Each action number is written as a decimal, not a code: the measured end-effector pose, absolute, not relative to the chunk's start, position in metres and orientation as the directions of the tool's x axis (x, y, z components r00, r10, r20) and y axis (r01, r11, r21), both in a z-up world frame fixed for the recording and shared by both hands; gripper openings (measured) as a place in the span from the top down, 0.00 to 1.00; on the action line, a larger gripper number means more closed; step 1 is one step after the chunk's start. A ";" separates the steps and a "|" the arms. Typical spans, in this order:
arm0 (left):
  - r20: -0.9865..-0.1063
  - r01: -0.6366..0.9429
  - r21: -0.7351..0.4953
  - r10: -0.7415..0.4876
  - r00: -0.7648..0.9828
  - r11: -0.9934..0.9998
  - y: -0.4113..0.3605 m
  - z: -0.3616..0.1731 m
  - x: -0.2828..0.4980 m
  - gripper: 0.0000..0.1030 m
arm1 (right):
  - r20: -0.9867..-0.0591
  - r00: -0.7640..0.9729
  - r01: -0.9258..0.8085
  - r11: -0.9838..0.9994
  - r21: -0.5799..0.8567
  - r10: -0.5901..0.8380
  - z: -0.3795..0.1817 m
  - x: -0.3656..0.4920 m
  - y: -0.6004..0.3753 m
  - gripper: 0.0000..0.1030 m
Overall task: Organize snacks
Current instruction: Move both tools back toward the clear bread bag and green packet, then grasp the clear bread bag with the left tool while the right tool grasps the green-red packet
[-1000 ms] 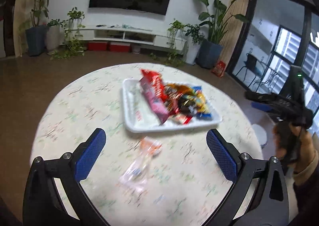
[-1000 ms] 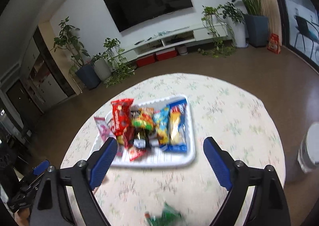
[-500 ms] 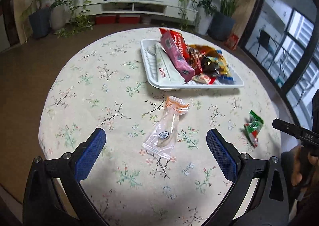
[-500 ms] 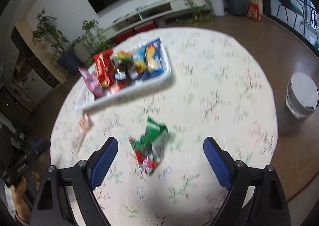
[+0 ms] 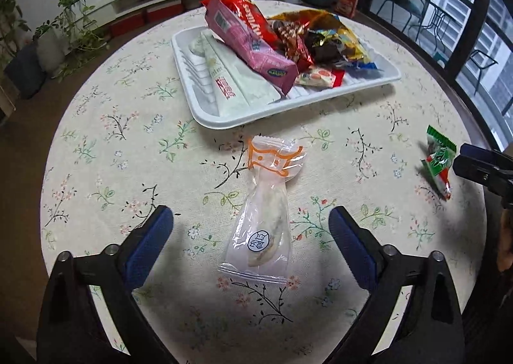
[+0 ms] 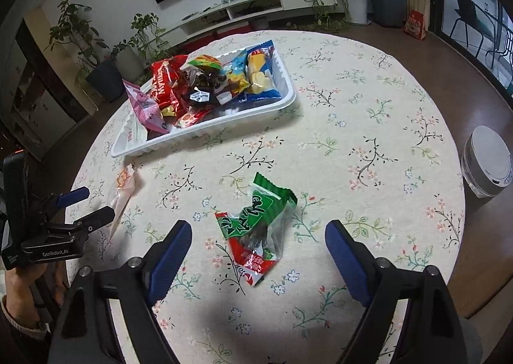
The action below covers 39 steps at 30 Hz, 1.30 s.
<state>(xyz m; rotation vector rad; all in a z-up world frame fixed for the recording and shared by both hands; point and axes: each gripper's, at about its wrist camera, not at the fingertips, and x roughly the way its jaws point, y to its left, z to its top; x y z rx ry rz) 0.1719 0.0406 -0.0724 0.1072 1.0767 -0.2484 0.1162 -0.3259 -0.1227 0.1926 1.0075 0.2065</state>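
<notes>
A white tray [image 5: 224, 118] holds several snack packets on the round floral table; it also shows in the right wrist view [image 6: 205, 130]. A clear packet with orange print [image 5: 266, 213] lies flat on the cloth between the fingers of my open left gripper [image 5: 250, 229], which hovers above it. A green and red packet [image 6: 256, 226] lies crumpled in front of the tray between the fingers of my open right gripper [image 6: 256, 239]. The same green packet [image 5: 439, 160] shows at the right of the left wrist view, and the clear packet [image 6: 123, 187] at the left of the right wrist view.
The table edge [image 6: 461, 203] curves close on the right, with a white round bin [image 6: 487, 165] on the floor beyond it. The left gripper [image 6: 80, 210] and the hand holding it show at the left. Plants and a TV cabinet stand far behind.
Both grippers have tilted down and come lower and closer to the table. The clear packet now lies between the left fingers and the green packet between the right fingers.
</notes>
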 end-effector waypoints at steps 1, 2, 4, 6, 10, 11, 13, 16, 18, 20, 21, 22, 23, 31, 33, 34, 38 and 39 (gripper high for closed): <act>-0.885 0.254 -0.037 -0.150 0.441 0.966 0.040 -0.076 0.174 0.17 | -0.818 0.515 -0.080 0.965 0.250 0.255 -0.124 0.118 -0.324 0.16; -0.889 0.253 -0.041 -0.151 0.432 0.967 0.041 -0.079 0.176 0.27 | -0.821 0.513 -0.080 0.966 0.246 0.251 -0.125 0.120 -0.323 0.17; -0.898 0.240 -0.063 -0.160 0.411 0.969 0.043 -0.087 0.180 0.41 | -0.827 0.508 -0.082 0.969 0.232 0.240 -0.128 0.123 -0.319 0.19; -0.895 0.235 -0.057 -0.154 0.418 0.970 0.043 -0.088 0.182 0.42 | -0.832 0.504 -0.084 0.972 0.221 0.233 -0.130 0.126 -0.315 0.20; -0.900 0.234 -0.041 -0.138 0.413 0.971 0.041 -0.089 0.186 0.44 | -0.846 0.488 -0.084 0.977 0.197 0.213 -0.135 0.131 -0.307 0.26; -0.902 0.237 -0.027 -0.125 0.413 0.971 0.039 -0.089 0.187 0.46 | -0.849 0.484 -0.083 0.977 0.195 0.210 -0.136 0.132 -0.305 0.29; -0.904 0.240 -0.025 -0.124 0.409 0.971 0.038 -0.088 0.187 0.49 | -0.860 0.468 -0.082 0.979 0.188 0.204 -0.140 0.135 -0.303 0.32; -0.906 0.243 -0.024 -0.124 0.405 0.970 0.038 -0.086 0.187 0.66 | -0.865 0.465 -0.084 0.982 0.167 0.187 -0.145 0.136 -0.300 0.37; -0.909 0.256 -0.017 -0.122 0.398 0.966 0.039 -0.085 0.186 0.69 | -0.866 0.466 -0.085 0.983 0.162 0.182 -0.145 0.136 -0.300 0.38; -0.911 0.269 -0.008 -0.118 0.395 0.963 0.036 -0.084 0.185 0.72 | -0.868 0.466 -0.091 0.985 0.149 0.174 -0.145 0.136 -0.299 0.43; -0.912 0.274 -0.008 -0.119 0.392 0.962 0.034 -0.084 0.185 0.73 | -0.868 0.466 -0.095 0.985 0.146 0.173 -0.145 0.136 -0.299 0.44; -0.913 0.278 -0.007 -0.119 0.391 0.961 0.033 -0.084 0.184 0.74 | -0.867 0.466 -0.099 0.984 0.146 0.176 -0.145 0.136 -0.300 0.45; -0.913 0.281 -0.007 -0.121 0.391 0.960 0.032 -0.084 0.183 0.75 | -0.866 0.467 -0.099 0.984 0.150 0.179 -0.145 0.136 -0.301 0.46; -0.912 0.285 0.001 -0.116 0.393 0.958 0.024 -0.083 0.174 0.78 | -0.861 0.468 -0.118 0.979 0.165 0.201 -0.142 0.132 -0.308 0.56; -0.912 0.282 0.005 -0.112 0.396 0.959 0.023 -0.083 0.172 0.79 | -0.860 0.467 -0.124 0.978 0.168 0.206 -0.142 0.130 -0.310 0.57; -0.911 0.279 0.003 -0.113 0.397 0.960 0.024 -0.082 0.172 0.79 | -0.860 0.466 -0.126 0.977 0.170 0.209 -0.141 0.129 -0.310 0.58; -0.909 0.270 -0.009 -0.120 0.400 0.963 0.026 -0.082 0.170 0.79 | -0.857 0.465 -0.128 0.974 0.186 0.225 -0.140 0.127 -0.313 0.61; -0.907 0.267 -0.009 -0.120 0.403 0.964 0.027 -0.081 0.169 0.79 | -0.856 0.465 -0.128 0.973 0.190 0.228 -0.140 0.127 -0.313 0.61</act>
